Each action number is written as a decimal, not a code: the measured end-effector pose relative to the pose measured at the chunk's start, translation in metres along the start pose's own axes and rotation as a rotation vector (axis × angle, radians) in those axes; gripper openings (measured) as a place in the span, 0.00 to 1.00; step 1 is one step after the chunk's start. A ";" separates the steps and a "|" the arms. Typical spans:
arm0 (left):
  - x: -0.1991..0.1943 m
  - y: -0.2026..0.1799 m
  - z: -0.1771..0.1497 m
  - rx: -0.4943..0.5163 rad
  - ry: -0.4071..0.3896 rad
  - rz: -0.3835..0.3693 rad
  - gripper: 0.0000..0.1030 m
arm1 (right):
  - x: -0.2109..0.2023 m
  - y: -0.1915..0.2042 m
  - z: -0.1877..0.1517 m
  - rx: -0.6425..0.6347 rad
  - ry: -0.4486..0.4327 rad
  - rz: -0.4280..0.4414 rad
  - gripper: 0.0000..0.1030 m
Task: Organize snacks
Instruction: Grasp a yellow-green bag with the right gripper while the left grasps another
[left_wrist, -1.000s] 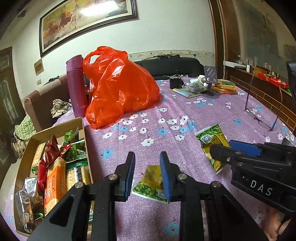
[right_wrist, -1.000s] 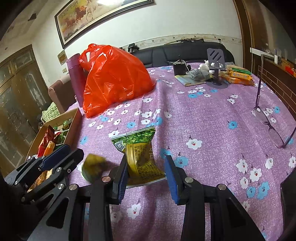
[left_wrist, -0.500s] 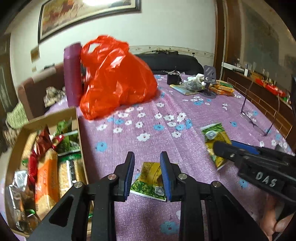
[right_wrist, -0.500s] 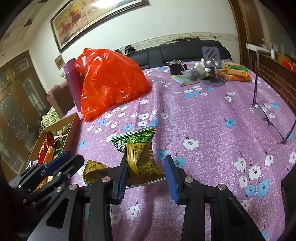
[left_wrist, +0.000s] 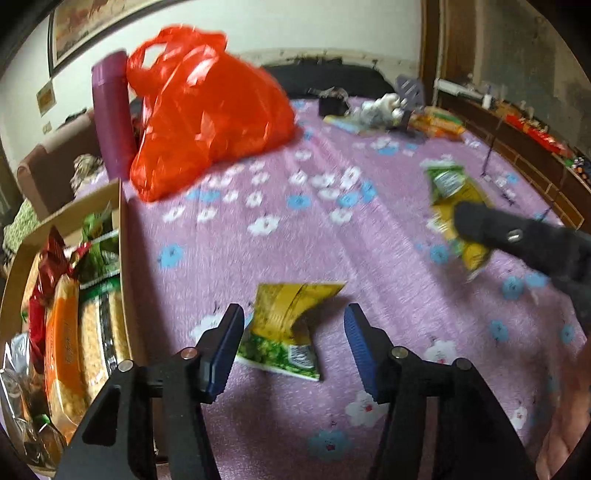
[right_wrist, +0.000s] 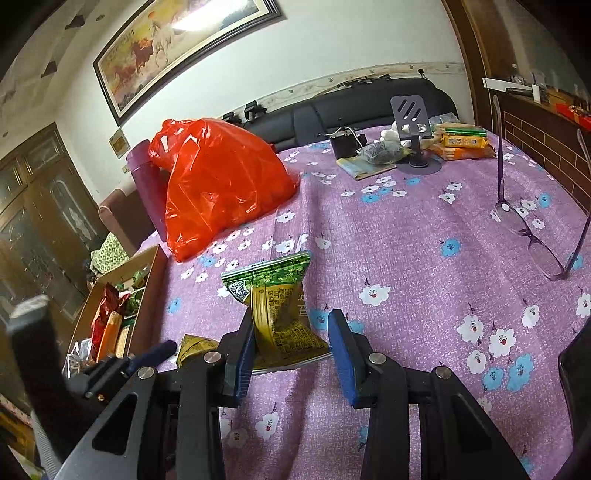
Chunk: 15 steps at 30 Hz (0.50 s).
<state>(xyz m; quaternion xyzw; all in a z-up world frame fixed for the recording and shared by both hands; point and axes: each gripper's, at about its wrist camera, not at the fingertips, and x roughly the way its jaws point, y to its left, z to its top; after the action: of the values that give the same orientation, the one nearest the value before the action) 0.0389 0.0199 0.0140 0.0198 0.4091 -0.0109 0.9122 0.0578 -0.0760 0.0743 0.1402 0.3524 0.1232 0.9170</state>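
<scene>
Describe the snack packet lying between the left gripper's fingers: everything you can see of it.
The snack packet is a small, crinkled foil-like pouch, yellow over most of it, with a green printed band and a small label at its near end. It lies flat on the purple flowered tablecloth, slightly skewed, far edge a little lifted. The left gripper has just been opening; its blue fingers stand on either side, the left one at its edge, not pressing. The cardboard box sits to its left.
</scene>
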 end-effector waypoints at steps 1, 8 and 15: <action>0.002 0.001 0.000 -0.006 0.014 -0.009 0.50 | 0.000 0.000 0.000 -0.002 -0.001 0.001 0.40; 0.005 0.006 -0.001 -0.033 0.029 -0.009 0.33 | -0.002 0.002 -0.001 -0.011 -0.006 0.005 0.40; -0.006 0.006 0.000 -0.036 -0.036 -0.010 0.28 | -0.002 0.004 -0.002 -0.024 -0.008 0.006 0.40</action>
<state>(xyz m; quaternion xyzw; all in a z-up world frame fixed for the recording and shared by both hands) 0.0347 0.0261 0.0186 0.0011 0.3928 -0.0082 0.9196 0.0547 -0.0725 0.0758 0.1307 0.3468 0.1297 0.9197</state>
